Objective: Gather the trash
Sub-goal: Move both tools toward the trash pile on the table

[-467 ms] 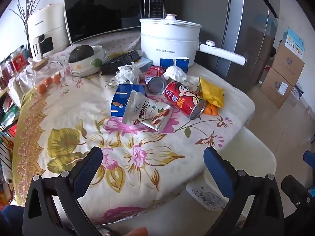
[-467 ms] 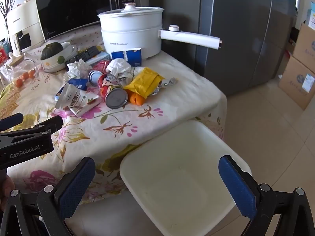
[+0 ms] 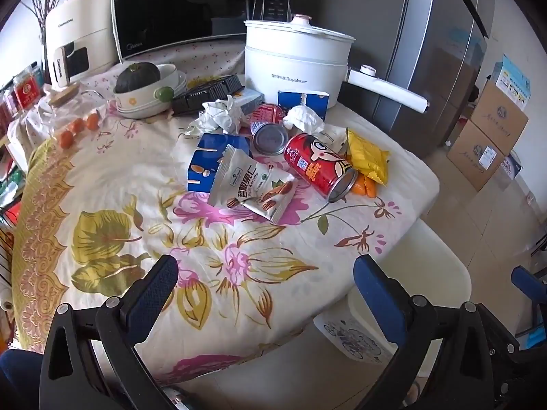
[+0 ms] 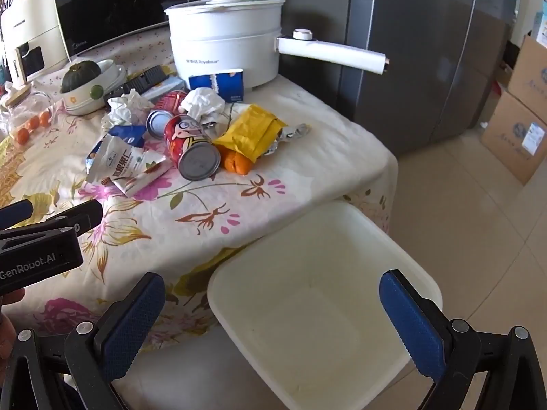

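A pile of trash lies on the flowered tablecloth (image 3: 112,205): a red can (image 3: 316,165) on its side, a white nut packet (image 3: 251,184), a blue carton (image 3: 212,160), a yellow wrapper (image 3: 367,157), crumpled tissues (image 3: 218,116) and a small tin (image 3: 270,138). The same can (image 4: 191,147) and wrapper (image 4: 253,131) show in the right wrist view. A white bin (image 4: 321,294) stands on the floor at the table's corner. My left gripper (image 3: 266,282) is open and empty above the table's near edge. My right gripper (image 4: 271,311) is open and empty over the bin.
A white electric pot (image 3: 297,58) with a long handle, a microwave (image 3: 181,10), a bowl with a squash (image 3: 143,85) and small oranges (image 3: 75,130) stand behind the trash. A grey fridge (image 4: 427,44) and cardboard boxes (image 4: 519,126) are to the right.
Both grippers have edged slightly forward toward the table; the trash looks a little nearer. Nothing was taken hold of.
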`<state>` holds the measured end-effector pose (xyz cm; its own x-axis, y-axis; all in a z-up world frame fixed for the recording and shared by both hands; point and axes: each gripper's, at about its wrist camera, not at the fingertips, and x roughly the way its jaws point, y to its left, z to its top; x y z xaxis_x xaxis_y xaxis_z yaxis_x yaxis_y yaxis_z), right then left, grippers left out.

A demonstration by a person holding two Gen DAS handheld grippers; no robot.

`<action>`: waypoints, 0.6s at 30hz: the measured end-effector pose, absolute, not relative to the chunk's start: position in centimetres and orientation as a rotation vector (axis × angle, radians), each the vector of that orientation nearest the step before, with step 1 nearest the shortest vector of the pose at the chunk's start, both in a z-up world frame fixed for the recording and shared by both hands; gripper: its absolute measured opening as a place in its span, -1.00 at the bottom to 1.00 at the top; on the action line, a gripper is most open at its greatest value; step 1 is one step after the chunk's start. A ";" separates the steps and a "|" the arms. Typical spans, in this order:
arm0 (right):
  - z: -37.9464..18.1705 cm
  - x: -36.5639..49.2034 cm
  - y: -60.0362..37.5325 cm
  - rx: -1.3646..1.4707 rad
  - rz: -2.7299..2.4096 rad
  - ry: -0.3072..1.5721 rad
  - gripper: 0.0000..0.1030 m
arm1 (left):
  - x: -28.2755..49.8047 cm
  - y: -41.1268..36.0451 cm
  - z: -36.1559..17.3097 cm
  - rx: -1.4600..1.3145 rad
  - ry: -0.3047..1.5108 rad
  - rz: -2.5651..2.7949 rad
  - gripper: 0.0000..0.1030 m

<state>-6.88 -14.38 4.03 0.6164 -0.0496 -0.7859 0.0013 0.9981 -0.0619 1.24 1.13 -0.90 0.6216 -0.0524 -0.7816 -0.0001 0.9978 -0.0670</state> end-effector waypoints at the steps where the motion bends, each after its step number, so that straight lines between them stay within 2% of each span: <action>1: 4.0 -6.9 -14.3 -0.058 -0.030 0.906 1.00 | 1.2 1.1 -0.9 -0.059 0.895 -0.035 1.00; 18: 2.8 -6.3 -13.7 -0.071 -0.032 0.932 1.00 | 1.3 0.6 -1.1 -0.083 0.892 -0.073 1.00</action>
